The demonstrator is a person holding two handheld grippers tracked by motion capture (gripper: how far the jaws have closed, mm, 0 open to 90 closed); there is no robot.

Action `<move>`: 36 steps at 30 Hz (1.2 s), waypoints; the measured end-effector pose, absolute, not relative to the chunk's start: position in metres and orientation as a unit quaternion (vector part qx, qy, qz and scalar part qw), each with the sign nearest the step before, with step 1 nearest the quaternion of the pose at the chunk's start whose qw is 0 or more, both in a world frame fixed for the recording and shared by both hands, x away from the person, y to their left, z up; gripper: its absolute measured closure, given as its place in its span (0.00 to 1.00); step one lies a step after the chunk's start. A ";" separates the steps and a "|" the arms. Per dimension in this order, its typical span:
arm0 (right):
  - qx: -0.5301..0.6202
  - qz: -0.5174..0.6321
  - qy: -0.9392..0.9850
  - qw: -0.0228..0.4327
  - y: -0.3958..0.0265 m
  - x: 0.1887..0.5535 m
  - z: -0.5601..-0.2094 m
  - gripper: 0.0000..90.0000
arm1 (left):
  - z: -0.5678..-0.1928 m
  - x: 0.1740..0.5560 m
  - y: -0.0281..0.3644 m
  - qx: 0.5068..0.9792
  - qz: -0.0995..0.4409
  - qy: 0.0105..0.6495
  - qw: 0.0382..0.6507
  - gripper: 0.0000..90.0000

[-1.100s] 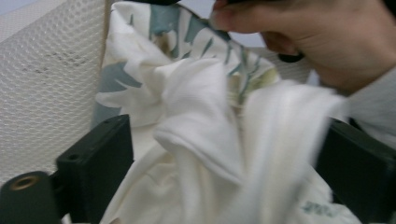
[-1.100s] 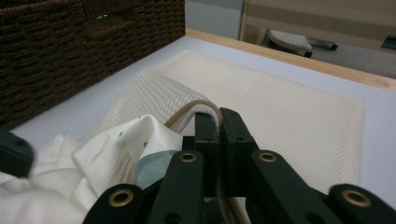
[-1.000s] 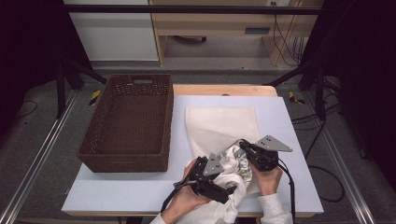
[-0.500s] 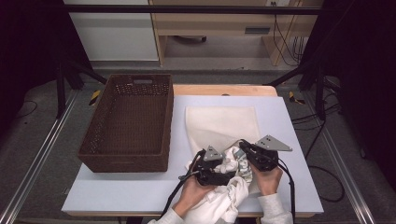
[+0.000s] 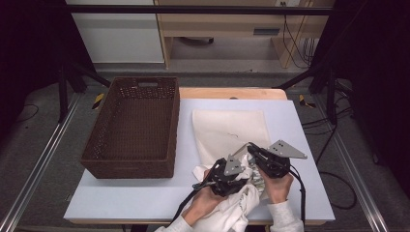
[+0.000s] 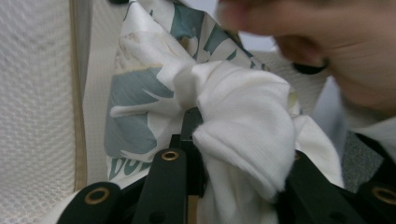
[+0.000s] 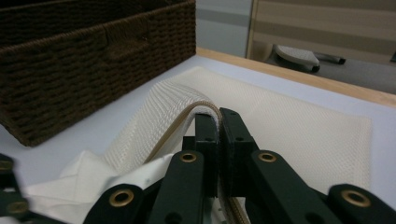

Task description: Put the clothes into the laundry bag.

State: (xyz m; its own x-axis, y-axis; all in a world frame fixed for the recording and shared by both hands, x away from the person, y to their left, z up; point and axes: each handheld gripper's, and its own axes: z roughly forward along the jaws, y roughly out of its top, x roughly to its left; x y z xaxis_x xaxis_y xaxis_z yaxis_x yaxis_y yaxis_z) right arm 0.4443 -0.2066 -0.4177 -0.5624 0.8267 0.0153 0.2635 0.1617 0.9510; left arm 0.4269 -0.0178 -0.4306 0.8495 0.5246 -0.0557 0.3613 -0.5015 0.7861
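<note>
A cream mesh bag (image 5: 231, 126) lies flat on the white table, its near edge lifted. My right gripper (image 5: 252, 148) is shut on that edge, and the beige hem (image 7: 187, 116) arches up between its jaws (image 7: 218, 117). A white garment with a teal print (image 5: 233, 203) is bunched at the bag's mouth. My left gripper (image 5: 231, 175) sits beside the right one; its jaws have just been closing and now pinch a wad of the garment (image 6: 243, 112). The mesh bag (image 6: 37, 93) hangs at the left of the left gripper view.
A dark brown wicker basket (image 5: 170, 126) stands on the left half of the table, close to the bag (image 7: 299, 126); its wall (image 7: 93, 56) rises at the left in the right gripper view. The person's other hand (image 6: 359, 56) is close behind the garment. The table's front edge is under the forearms.
The left gripper has moved right and a little forward to the bag's mouth, and its jaws have closed on the garment. The right gripper has kept still on the bag's edge.
</note>
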 end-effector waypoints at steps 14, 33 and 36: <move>0.376 0.511 0.724 0.271 -0.200 0.444 -0.421 0.97 | -0.441 0.452 -0.015 0.855 0.128 0.278 0.420 0.51; 0.380 0.501 0.729 0.269 -0.202 0.443 -0.427 0.96 | -0.453 0.423 0.034 0.821 0.059 0.315 0.473 0.65; 0.381 0.504 0.729 0.265 -0.203 0.443 -0.427 0.97 | -0.444 0.417 0.031 0.821 0.078 0.301 0.479 0.80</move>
State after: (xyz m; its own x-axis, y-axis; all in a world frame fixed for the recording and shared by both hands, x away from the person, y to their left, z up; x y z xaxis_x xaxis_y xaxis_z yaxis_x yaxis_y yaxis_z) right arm 0.4432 -0.2027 -0.4271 -0.5700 0.8217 -0.0019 0.2883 0.2022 0.9360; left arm 0.4174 0.0315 -0.4445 0.8066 0.5691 -0.1599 0.4188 -0.3592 0.8340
